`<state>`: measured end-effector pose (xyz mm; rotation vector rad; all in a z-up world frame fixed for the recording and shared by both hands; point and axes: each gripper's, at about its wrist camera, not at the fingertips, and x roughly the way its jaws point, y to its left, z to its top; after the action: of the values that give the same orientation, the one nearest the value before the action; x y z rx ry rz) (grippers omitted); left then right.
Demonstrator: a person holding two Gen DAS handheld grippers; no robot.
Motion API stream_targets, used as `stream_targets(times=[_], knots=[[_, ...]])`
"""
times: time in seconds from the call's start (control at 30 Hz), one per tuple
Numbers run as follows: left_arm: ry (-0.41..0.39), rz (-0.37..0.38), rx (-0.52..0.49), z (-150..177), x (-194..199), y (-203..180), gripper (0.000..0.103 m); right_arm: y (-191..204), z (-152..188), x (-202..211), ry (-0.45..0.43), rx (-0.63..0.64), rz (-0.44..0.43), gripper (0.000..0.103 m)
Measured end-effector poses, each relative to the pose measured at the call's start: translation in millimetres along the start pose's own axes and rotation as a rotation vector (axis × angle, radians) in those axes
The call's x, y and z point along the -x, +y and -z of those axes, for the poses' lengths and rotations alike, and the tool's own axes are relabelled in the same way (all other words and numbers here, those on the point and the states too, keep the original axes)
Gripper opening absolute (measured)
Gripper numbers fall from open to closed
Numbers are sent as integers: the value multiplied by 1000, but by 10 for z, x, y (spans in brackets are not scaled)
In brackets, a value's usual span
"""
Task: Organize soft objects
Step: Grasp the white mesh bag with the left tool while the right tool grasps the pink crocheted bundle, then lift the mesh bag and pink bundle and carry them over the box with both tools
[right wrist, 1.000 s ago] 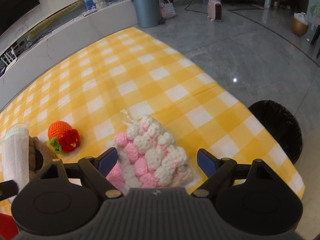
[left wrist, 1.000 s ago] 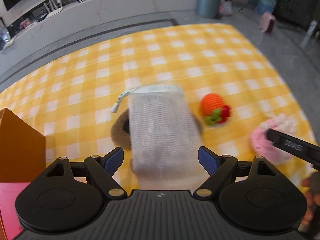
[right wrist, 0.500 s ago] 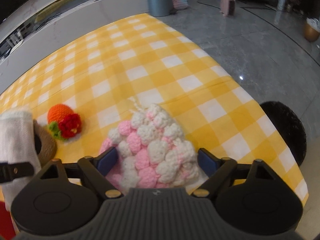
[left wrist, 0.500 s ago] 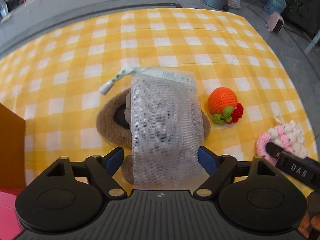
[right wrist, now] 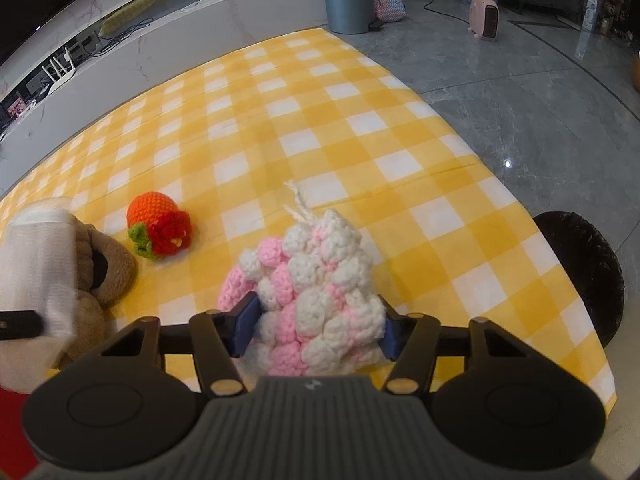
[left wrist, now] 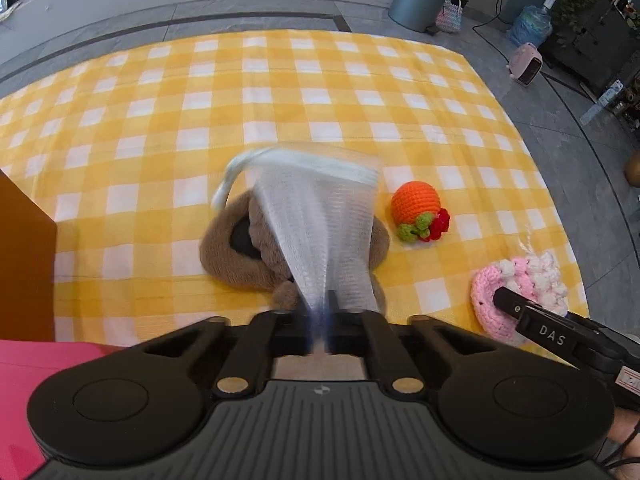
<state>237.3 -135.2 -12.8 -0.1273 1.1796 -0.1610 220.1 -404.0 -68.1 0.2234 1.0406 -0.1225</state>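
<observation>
Two grasps underway: the left tool (left wrist: 320,316) is clamped on the mesh bag (left wrist: 320,220) over the brown plush (left wrist: 240,256); the right tool (right wrist: 316,330) is closing around the pink knit (right wrist: 316,280) on the tabletop (right wrist: 320,120). Next, I judge, lifting both away.

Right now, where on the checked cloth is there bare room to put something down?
The whole far half of the checked cloth beyond the mesh bag is bare, and so is the strip between the brown plush and the orange box. The near right is crowded: the orange crochet toy and the pink and white knit piece sit close together.
</observation>
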Motion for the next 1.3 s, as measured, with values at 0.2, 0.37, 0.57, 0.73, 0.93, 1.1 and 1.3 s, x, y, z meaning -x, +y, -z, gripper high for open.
stream_targets(times=[0.2, 0.37, 0.57, 0.73, 0.93, 1.1, 1.3], knots=[[-62, 53, -38, 2, 253, -59, 1, -16, 6, 59, -14, 9, -20, 50], [-99, 68, -61, 48, 486, -85, 1, -67, 29, 176, -27, -20, -124, 44], [-135, 78, -85, 30, 698, -136, 1, -62, 59, 273, -56, -18, -122, 44], [-179, 97, -100, 67, 964, -124, 1, -57, 73, 323, -66, -9, -137, 44], [-236, 109, -95, 167, 1287, 34, 1, 82, 91, 576, -135, 53, -164, 44], [-295, 90, -74, 272, 1573, 322, 1, 274, 132, 723, -169, 109, -190, 44], [-393, 63, -26, 445, 1871, 803, 1, 517, 217, 870, -192, 175, -230, 44]])
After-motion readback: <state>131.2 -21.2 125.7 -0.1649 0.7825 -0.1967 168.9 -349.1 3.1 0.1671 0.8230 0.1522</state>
